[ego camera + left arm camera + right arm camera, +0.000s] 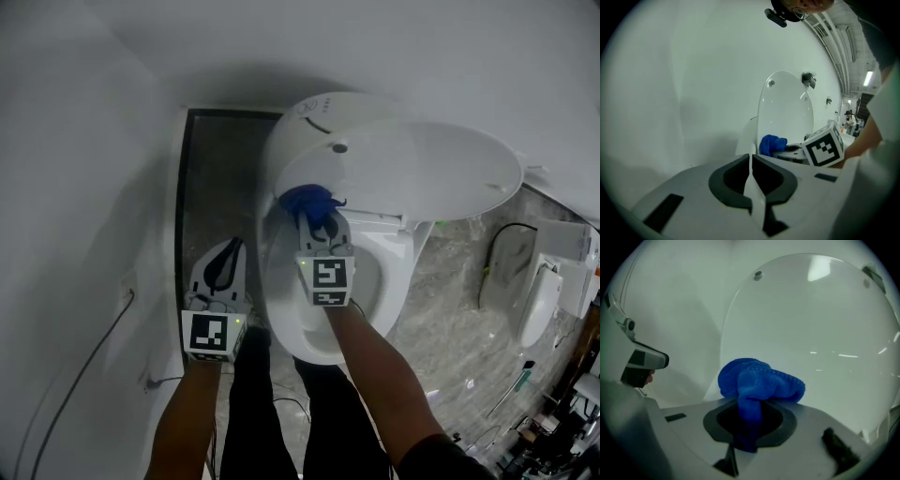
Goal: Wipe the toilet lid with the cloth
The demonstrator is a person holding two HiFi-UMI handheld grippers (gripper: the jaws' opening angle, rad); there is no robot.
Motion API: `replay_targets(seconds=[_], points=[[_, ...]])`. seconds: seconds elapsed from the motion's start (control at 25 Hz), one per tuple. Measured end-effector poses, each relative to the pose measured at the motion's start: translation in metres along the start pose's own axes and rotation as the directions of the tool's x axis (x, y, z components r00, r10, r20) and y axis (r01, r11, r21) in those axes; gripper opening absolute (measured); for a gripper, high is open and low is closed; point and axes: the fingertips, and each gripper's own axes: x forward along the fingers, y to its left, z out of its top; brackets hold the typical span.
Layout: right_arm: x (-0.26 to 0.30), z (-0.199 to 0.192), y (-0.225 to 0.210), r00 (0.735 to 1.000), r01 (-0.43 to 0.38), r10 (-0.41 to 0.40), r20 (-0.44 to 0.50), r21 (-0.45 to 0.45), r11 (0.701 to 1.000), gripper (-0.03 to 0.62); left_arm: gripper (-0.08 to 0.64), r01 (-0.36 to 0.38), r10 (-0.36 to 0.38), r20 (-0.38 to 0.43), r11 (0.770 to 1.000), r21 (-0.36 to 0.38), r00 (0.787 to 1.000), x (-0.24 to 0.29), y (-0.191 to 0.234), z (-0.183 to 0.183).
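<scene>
Toilet lid [422, 169] stands raised, inner face toward the bowl [375, 281]. Its long axis runs up-down in both gripper views, hinge end at the bottom. Cloth [307, 202], blue, is pinched in the right gripper [314, 223]. The bunched end points fwd at the lid's lower left, near the hinge; 1 tail hangs down between the jaws, clearest in the right gripper view [759, 380]. Contact btwn cloth and lid: cannot tell. Left gripper [232, 246] has its jaws pressed together w/ nothing btwn them, confirmed in its own view [751, 157]. It sits to the left of the bowl, apart from it, over the dark floor strip [211, 178], aimed roughly toward the lid. Surroundings: white wall on the left w/ a cable [84, 366] running along it; grey marbled floor [450, 300] on the right; a 2nd toilet [539, 300] well apart at far right. Person's dark trouser legs [272, 412] stand directly at the front of the bowl. Nothing lies btwn cloth and lid.
</scene>
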Motion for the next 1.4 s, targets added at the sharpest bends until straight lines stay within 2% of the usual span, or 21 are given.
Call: replay_targets(seconds=[0.24,0.36,0.52,0.68,0.96,1.04,1.16,1.32,1.4], points=[[-0.014,-0.010,-0.044,0.993,0.114,-0.114,-0.022,0.008,0.993,0.057,0.028,0.053,-0.053,-0.004,0.998,0.019,0.999,0.020,-0.025,0.004],[-0.029,-0.022,-0.076,0.986,0.166,-0.164,-0.031,0.051,0.985,0.058,0.028,0.093,-0.093,-0.004,0.995,0.028,0.996,0.035,-0.049,0.008],[-0.057,-0.048,-0.138,0.964,0.267,-0.263,-0.048,0.132,0.955,0.058,0.028,0.149,-0.149,-0.014,0.988,0.046,0.989,0.053,-0.087,0.012],[-0.083,-0.065,-0.187,0.938,0.346,-0.338,-0.076,0.155,0.925,0.057,0.028,0.190,-0.189,-0.020,0.980,0.058,0.982,0.066,-0.117,0.016],[-0.114,-0.082,-0.228,0.907,0.420,-0.405,-0.117,0.189,0.888,0.057,0.028,0.224,-0.223,-0.021,0.969,0.102,0.975,0.077,-0.153,0.026],[-0.122,-0.082,-0.231,0.903,0.430,-0.414,-0.114,0.210,0.878,0.058,0.028,0.224,-0.223,-0.017,0.968,0.113,0.975,0.076,-0.158,0.027],[-0.140,-0.064,-0.227,0.919,0.392,-0.391,-0.048,0.219,0.894,0.057,0.028,0.195,-0.196,0.000,0.974,0.115,0.981,0.069,-0.155,0.032],[-0.187,-0.020,-0.208,0.939,0.313,-0.335,0.076,0.214,0.925,0.057,0.029,0.086,-0.093,0.059,0.990,0.109,0.994,0.045,-0.142,0.056],[-0.213,0.004,-0.196,0.944,0.271,-0.303,0.133,0.215,0.938,0.058,0.031,0.039,-0.051,0.094,0.991,0.130,0.994,0.033,-0.134,0.078]])
